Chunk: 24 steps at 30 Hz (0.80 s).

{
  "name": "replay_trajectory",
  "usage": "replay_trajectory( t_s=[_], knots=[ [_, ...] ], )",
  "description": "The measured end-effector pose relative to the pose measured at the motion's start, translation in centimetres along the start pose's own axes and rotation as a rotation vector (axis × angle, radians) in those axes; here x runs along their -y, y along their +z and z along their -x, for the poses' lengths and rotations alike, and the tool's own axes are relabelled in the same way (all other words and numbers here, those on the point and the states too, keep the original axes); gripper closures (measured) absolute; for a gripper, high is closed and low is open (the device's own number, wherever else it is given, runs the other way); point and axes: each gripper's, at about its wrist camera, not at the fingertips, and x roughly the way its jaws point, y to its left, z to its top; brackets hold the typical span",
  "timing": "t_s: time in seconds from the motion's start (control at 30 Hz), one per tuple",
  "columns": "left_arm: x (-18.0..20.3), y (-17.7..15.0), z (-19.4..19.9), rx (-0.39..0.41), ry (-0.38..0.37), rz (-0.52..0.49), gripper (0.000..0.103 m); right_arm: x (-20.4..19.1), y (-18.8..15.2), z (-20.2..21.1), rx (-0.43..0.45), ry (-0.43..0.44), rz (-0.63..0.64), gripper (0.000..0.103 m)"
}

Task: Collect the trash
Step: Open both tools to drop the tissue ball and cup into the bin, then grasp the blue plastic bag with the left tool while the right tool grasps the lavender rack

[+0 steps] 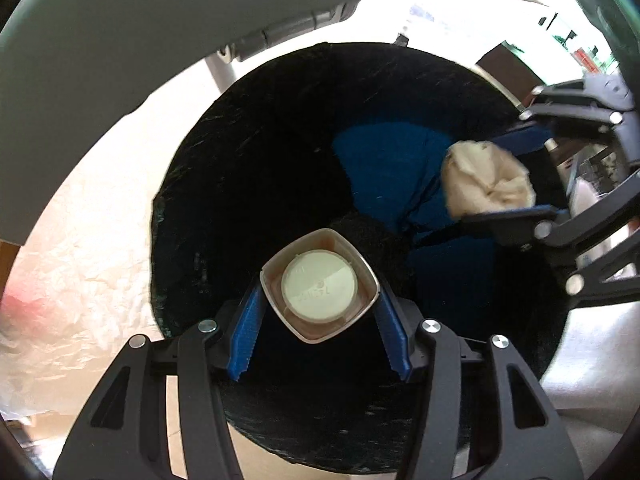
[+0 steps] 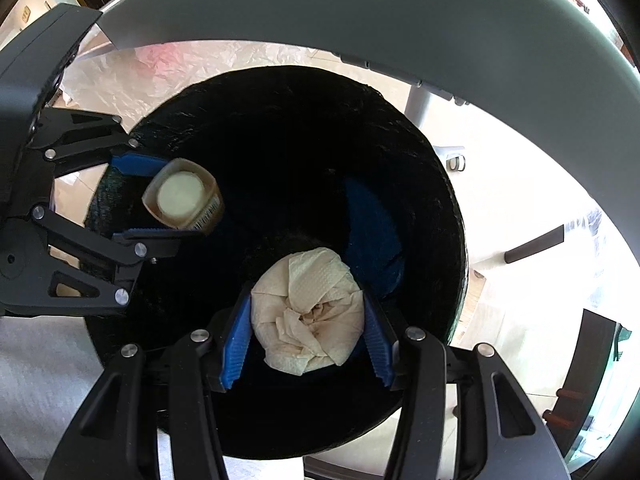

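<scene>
A squarish bottle (image 1: pixel 319 291) with a cream cap and a crumpled paper wad (image 2: pixel 308 312) sit between the blue fingers of the left gripper (image 1: pixel 320 320) and right gripper (image 2: pixel 306 340), both pointing steeply down over the black-lined bin (image 2: pixel 440 200).

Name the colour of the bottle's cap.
Off-white, on the bottle cap; clearest in the left wrist view.
</scene>
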Motion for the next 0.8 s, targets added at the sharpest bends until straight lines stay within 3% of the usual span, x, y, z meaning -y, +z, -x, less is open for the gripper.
replay_trajectory(
  t_s=[0.07,0.3,0.47,0.53,0.6,0.7,0.8],
  knots=[
    [-0.2,-0.1,0.5,0.016,0.040,0.008,0.026,0.1,-0.1,0.6,0.014,0.002,-0.017,0.029],
    [-0.9,-0.4,2.6,0.063,0.055,0.018,0.026,0.5,-0.4,3.3,0.060,-0.002,-0.030,0.028],
    [-2.0,-0.7,6.7,0.148,0.053,0.034,0.026,1.4,-0.5,7.6,0.136,-0.024,-0.056,0.026],
    [-2.4,-0.7,9.5,0.216,0.048,0.033,0.025,1.9,-0.4,10.4,0.198,-0.036,-0.074,0.021],
    [-3.2,-0.4,12.2,0.288,0.037,0.042,0.013,2.5,0.1,12.9,0.266,-0.051,-0.103,0.015],
    [-4.8,1.0,15.9,0.406,0.044,0.086,0.004,3.1,1.5,15.3,0.349,-0.075,-0.130,0.010],
    [-7.3,3.2,17.9,0.481,0.076,0.157,0.003,3.2,3.7,16.3,0.415,-0.106,-0.148,0.006]
  ],
)
